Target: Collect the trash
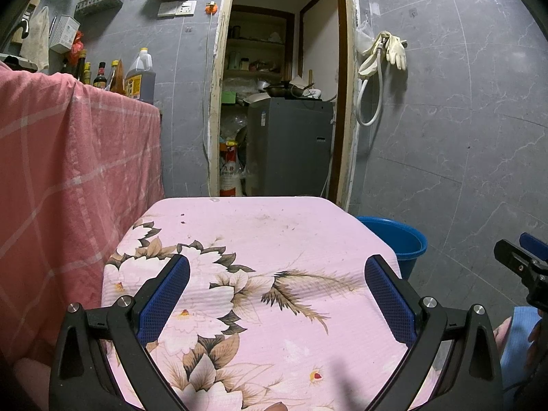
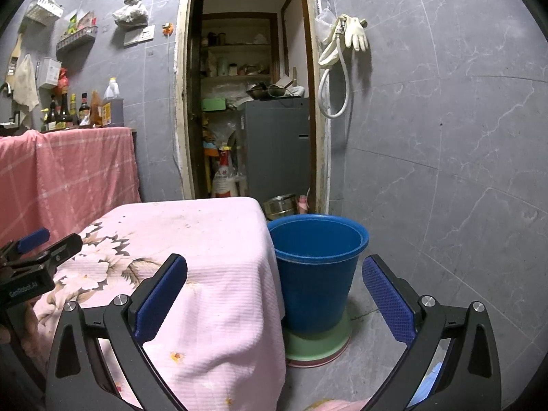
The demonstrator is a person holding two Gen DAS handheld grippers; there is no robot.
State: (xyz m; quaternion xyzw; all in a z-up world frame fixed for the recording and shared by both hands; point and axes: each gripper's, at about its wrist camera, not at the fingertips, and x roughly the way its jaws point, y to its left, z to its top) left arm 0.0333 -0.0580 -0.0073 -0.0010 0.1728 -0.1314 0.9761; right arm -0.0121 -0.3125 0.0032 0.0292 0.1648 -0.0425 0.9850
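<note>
Trash is nowhere we can see on the floral-clothed bench; both grippers, left and right, hold their fingers spread and empty. We risk snagging the loose cloth while searching, or bumping the blue bucket at lower centre off its green base.

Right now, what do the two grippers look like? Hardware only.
Both match. The left gripper and right gripper have black angular frames, silver round bolts at the finger pivots, and blue cross-hatched pads on the inner finger faces. The right-wrist view shows white lettering on the left unit's black body. No cables visible. Light blue clothing at the edge.
</note>
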